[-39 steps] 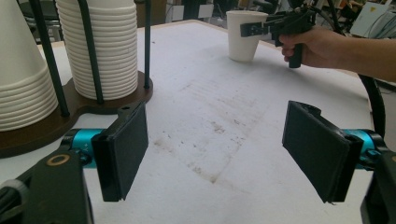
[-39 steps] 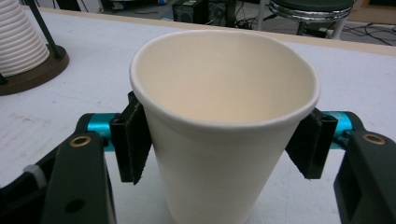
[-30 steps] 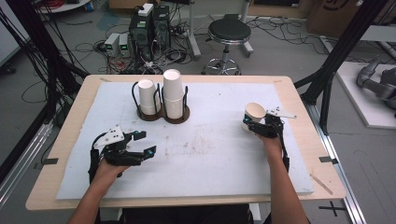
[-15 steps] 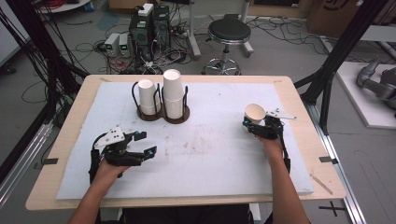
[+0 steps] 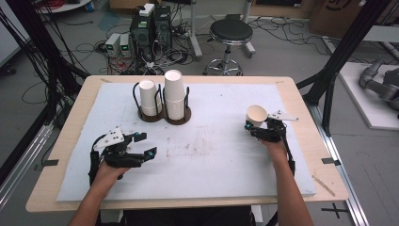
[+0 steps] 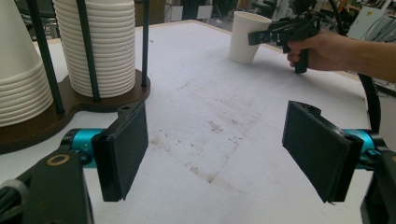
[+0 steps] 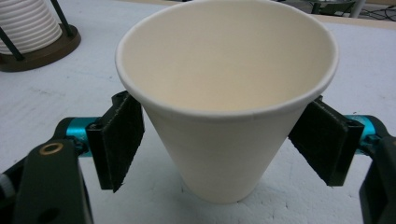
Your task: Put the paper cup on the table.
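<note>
Behind the counter (image 5: 301,108) we note a stool (image 5: 230,32) and computer boxes (image 5: 150,23) on a cable-strewn floor; since a second ago the right gripper (image 5: 255,127) and its paper cup (image 5: 257,114) have barely shifted, the cup upright on the white mat (image 5: 211,155) at the right. We see its jaws flank the cup wall, though contact is unclear. Left gripper (image 5: 143,145) hovers spread and empty near-left, well apart from the cup holder (image 5: 162,115) with two stacks.
</note>
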Action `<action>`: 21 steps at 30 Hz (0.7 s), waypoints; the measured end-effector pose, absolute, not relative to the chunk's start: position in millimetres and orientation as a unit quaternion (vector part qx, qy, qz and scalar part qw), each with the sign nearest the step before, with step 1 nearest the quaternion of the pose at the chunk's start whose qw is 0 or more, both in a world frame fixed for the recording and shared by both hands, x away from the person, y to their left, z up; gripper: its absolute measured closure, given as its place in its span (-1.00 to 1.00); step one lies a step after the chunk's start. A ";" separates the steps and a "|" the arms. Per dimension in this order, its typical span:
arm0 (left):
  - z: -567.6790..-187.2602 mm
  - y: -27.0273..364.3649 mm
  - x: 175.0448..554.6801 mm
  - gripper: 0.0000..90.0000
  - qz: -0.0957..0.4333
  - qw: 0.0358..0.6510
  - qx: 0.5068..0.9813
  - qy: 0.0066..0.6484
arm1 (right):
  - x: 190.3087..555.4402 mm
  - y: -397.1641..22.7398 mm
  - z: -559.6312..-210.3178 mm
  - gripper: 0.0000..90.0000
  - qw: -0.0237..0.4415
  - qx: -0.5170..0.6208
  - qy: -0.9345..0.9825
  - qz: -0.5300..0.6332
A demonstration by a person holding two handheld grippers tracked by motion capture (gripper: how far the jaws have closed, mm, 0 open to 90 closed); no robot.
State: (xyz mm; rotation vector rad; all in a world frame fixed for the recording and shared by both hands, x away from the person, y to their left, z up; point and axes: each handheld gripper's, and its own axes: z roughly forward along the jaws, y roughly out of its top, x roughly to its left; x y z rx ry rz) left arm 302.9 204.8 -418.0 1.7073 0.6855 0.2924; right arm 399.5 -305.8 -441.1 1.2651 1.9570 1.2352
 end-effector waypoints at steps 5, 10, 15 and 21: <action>-417.9 205.3 302.7 -0.50 0.126 0.598 0.735 0.295 | 394.6 -306.8 -438.1 -0.53 0.245 0.458 0.725 0.452; -417.7 206.2 303.1 -0.49 0.126 0.600 0.733 0.296 | 386.9 -311.9 -435.2 -0.53 0.244 0.448 0.727 0.460; -417.5 205.0 303.7 -0.49 0.126 0.601 0.733 0.294 | 379.5 -319.5 -436.8 -0.53 0.235 0.443 0.730 0.464; -417.0 205.6 304.7 -0.50 0.127 0.602 0.732 0.294 | 367.6 -324.4 -434.2 -0.53 0.232 0.434 0.732 0.471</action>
